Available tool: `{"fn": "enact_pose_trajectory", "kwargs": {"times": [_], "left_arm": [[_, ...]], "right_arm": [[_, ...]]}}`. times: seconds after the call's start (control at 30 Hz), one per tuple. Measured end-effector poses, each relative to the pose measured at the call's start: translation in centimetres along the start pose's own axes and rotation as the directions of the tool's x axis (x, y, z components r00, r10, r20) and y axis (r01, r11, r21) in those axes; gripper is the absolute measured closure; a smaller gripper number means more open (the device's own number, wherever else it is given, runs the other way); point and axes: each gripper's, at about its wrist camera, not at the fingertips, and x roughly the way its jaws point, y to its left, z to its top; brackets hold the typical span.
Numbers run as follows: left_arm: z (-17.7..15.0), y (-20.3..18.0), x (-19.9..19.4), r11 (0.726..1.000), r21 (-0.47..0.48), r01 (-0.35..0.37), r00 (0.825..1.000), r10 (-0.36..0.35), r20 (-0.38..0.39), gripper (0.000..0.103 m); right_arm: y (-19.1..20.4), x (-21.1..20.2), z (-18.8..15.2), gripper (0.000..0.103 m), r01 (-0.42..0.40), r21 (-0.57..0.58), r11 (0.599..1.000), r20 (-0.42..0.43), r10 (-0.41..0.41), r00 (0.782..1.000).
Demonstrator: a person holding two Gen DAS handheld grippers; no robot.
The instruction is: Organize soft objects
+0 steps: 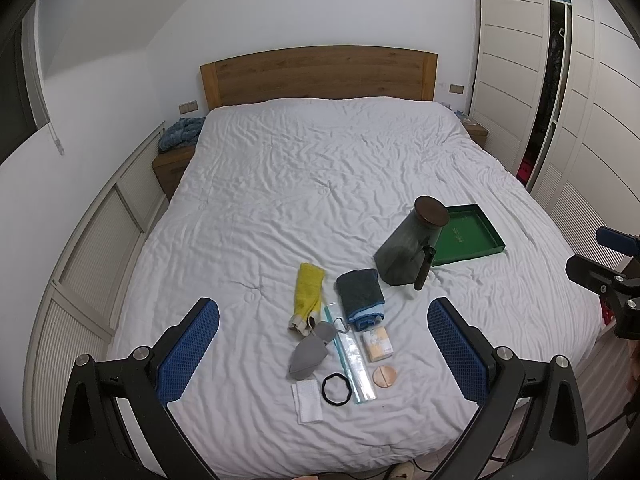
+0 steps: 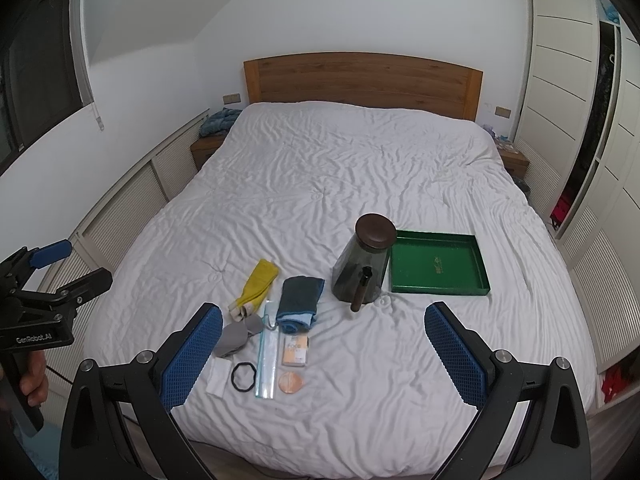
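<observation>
The left gripper [image 1: 323, 340] hangs above the bed's [image 1: 320, 168] near edge, its 2 blue-padded fingers spread wide. Between them, left to right, lie a limp yellow sock [image 1: 307, 294], a grey eye mask [image 1: 310, 354] and a folded dark-blue towel [image 1: 360, 295] — well below the pads. The right gripper [image 2: 323, 342] is likewise spread, beside a green tray [image 2: 438, 266].

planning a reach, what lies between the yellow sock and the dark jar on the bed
The folded dark blue towel lies between the yellow sock and the dark jar; both wrist views show it.
</observation>
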Motion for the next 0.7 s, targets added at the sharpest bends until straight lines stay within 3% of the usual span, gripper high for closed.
{"fn": "enact_pose_trajectory", "kwargs": {"times": [0.33,0.7], "left_arm": [[0.3,1.1,2.1,1.0,-0.018,0.002,0.999,-0.003,-0.039,0.001],[0.4,3.1,5.5,1.0,-0.029,0.01,0.996,-0.013,-0.086,0.001]], "right_arm": [[0.5,1.1,0.8,0.0,-0.004,-0.016,1.0,-0.03,0.004,1.0],[1.9,5.8,2.2,0.0,-0.017,-0.032,0.999,-0.085,0.015,0.996]]}}
